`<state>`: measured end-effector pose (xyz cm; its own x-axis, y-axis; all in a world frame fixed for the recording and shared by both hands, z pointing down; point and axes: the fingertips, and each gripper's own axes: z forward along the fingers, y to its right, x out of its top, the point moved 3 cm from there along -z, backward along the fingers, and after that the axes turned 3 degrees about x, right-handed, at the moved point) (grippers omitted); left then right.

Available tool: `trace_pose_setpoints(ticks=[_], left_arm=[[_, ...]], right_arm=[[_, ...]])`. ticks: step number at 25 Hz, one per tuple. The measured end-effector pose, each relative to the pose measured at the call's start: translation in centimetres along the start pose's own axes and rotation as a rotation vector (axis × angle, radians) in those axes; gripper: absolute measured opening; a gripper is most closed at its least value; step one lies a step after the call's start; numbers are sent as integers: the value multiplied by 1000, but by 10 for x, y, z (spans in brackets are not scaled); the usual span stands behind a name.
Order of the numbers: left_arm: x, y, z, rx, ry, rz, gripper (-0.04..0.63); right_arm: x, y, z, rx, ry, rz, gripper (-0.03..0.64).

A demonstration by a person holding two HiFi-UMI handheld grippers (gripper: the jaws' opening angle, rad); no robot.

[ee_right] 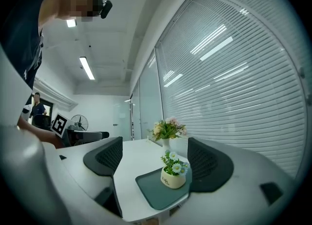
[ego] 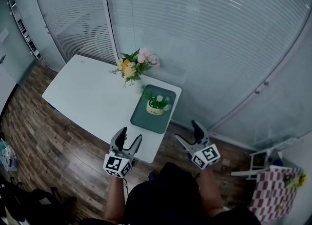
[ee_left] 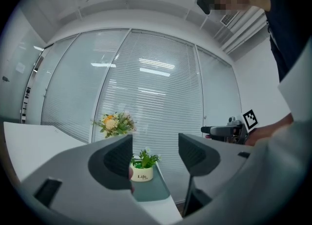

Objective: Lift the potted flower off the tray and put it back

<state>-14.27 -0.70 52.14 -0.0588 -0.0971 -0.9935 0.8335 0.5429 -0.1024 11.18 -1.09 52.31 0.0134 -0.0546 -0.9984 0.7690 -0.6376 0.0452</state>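
A small cream pot of white flowers (ego: 157,105) (ee_left: 142,168) (ee_right: 173,173) stands upright on a dark green tray (ego: 152,113) (ee_left: 148,192) (ee_right: 153,192) near the white table's right end. My left gripper (ego: 130,138) (ee_left: 155,158) hangs open over the table's near edge, short of the tray. Open too, my right gripper (ego: 188,132) (ee_right: 153,160) is held off the table's near right corner. Neither touches the pot, and nothing sits between either pair of jaws.
A vase of pink, orange and yellow flowers (ego: 136,66) (ee_left: 114,124) (ee_right: 167,131) stands behind the tray at the table's (ego: 87,97) far edge. Glass walls with blinds (ego: 209,33) run close behind. A small checked-cloth stand (ego: 273,190) is at the lower right on the wooden floor (ego: 44,146).
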Motion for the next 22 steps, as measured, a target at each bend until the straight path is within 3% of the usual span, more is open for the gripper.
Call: trace_pose_setpoints(ticks=[10, 22], left_arm=[[-18, 10, 5, -35, -28, -26, 275], [-6, -13, 33, 38, -24, -5, 275]], right_arm=[[-14, -1, -7, 2, -33, 8, 381], [-21, 25, 36, 72, -54, -33, 380]])
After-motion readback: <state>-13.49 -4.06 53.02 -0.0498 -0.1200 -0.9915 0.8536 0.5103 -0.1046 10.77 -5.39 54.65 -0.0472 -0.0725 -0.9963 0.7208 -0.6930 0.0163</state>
